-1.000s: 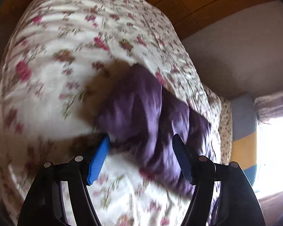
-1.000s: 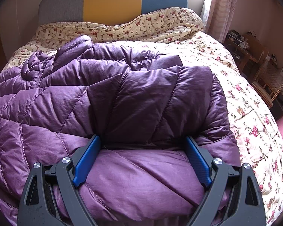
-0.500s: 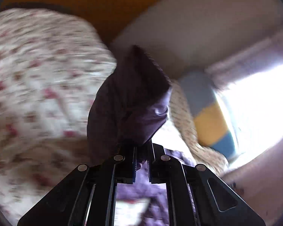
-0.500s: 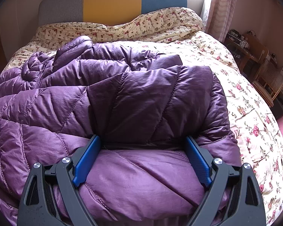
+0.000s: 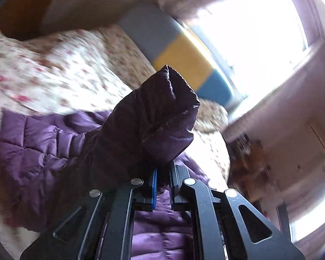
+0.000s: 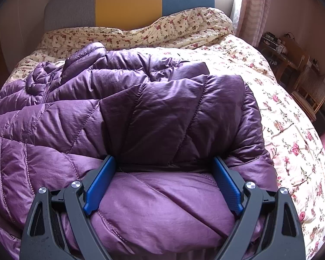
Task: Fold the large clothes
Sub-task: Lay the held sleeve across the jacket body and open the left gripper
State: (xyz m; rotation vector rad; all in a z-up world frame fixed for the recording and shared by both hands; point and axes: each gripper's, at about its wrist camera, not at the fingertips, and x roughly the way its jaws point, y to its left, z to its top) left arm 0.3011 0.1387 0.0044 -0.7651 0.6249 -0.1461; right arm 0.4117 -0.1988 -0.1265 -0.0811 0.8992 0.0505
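A purple quilted down jacket (image 6: 123, 117) lies spread across a bed covered by a floral quilt (image 6: 288, 130), its bulk filling the left and middle of the right wrist view and running off the left and bottom edges of that view. The left gripper (image 5: 163, 182) is clenched on a sleeve end (image 5: 162, 117) of the jacket, which stands up dark and bunched above the closed fingers, lifted clear of the jacket body (image 5: 32, 147) spread on the quilt below it. The right gripper (image 6: 162, 173) is spread wide, its blue pads (image 6: 100, 184) resting on the puffy fabric beside a folded edge (image 6: 162, 166) without pinching it. A folded panel with a straight upper edge lies across the jacket's right side, ending short of the bare floral quilt that stretches to the right-hand side of the bed. Beyond the jacket's collar, more open quilt reaches a rumpled roll of bedding (image 6: 153, 32) against the grey, yellow and blue headboard (image 6: 127, 2). To the right of the bed stand a curtain (image 6: 253, 8), a wooden desk (image 6: 286, 54) and a wicker chair (image 6: 312, 95), well apart from the jacket.
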